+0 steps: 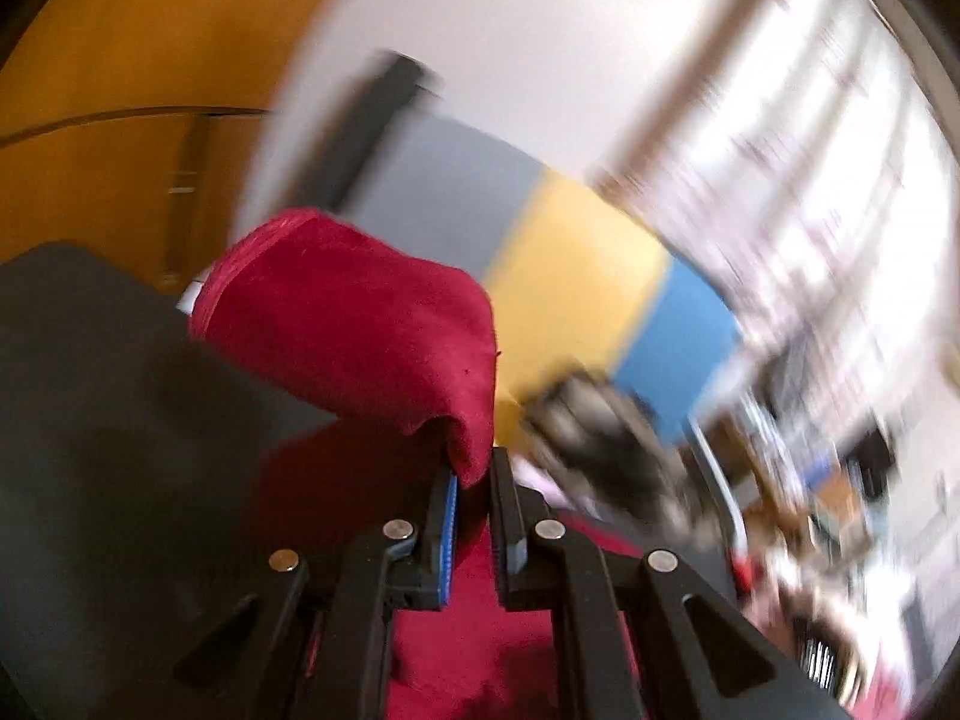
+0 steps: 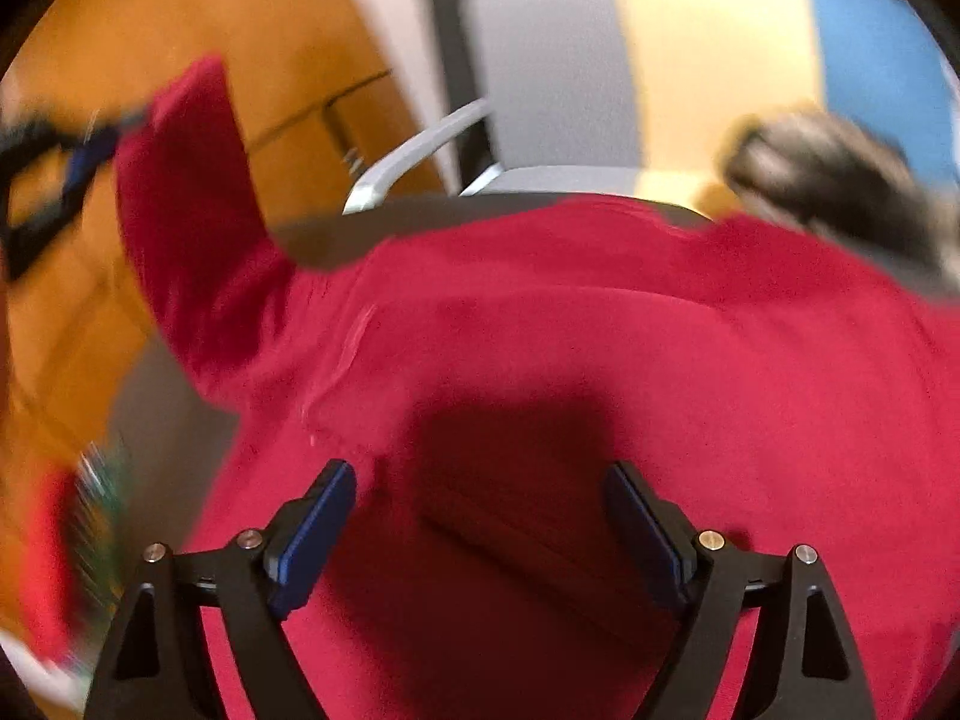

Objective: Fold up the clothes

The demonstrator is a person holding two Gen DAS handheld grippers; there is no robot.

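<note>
A red garment (image 2: pixel 600 360) lies spread over a dark table (image 2: pixel 336 240). Its sleeve (image 1: pixel 360 318) is lifted off the table, and my left gripper (image 1: pixel 477 480) is shut on the sleeve's end. In the right wrist view the raised sleeve (image 2: pixel 192 222) stands at the left, with the left gripper (image 2: pixel 90 144) blurred at its tip. My right gripper (image 2: pixel 480 516) hovers open just above the garment's body, nothing between its blue pads (image 2: pixel 312 534). Both views are motion-blurred.
The dark table (image 1: pixel 108 420) fills the left of the left wrist view. Behind it stand a chair (image 2: pixel 540 90) with a grey back and a silver armrest (image 2: pixel 414 156), an orange wooden wall (image 2: pixel 180 12), yellow and blue panels (image 1: pixel 600 258), and a dark blurred object (image 2: pixel 840 180) at the table's far right.
</note>
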